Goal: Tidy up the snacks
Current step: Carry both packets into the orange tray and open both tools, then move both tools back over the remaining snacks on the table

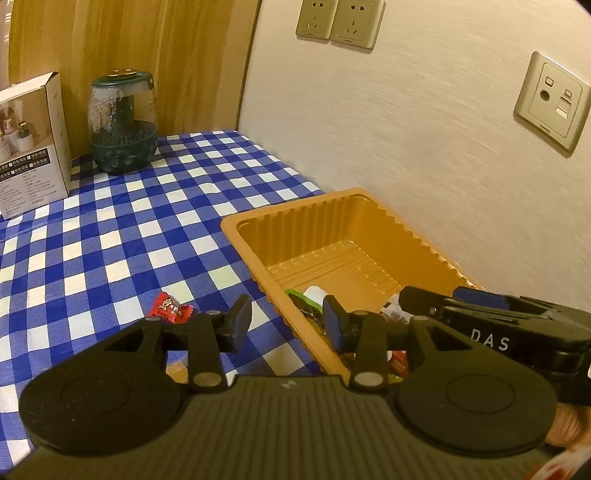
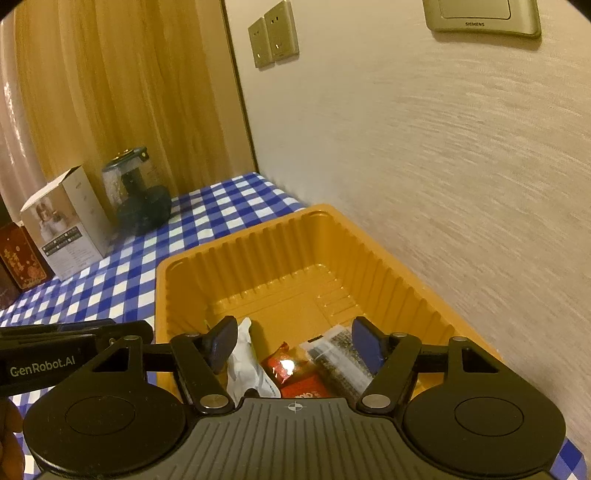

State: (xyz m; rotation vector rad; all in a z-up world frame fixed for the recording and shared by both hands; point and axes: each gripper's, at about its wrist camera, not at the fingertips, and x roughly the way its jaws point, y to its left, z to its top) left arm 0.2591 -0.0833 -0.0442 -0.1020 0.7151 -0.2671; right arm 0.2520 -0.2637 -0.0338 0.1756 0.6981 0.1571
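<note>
Blue-checked cloth (image 1: 110, 236) covered the table; left of the tray (image 1: 258, 221) lay a red sweet (image 1: 170, 309), probably light, crinkly and slippery. Both the left gripper (image 1: 288, 320) and right gripper (image 2: 295, 345) stood open, holding nothing; I would pinch the sweet's middle.

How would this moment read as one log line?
right gripper: open over orange tray | left gripper: open, empty | red snack: on checked cloth

We see a table under a blue-and-white checked cloth (image 1: 110, 240) pushed against a textured beige wall (image 1: 406, 129) with sockets (image 1: 338, 20), a wood-grain panel (image 2: 122, 92) behind, all in warm dim light.
</note>
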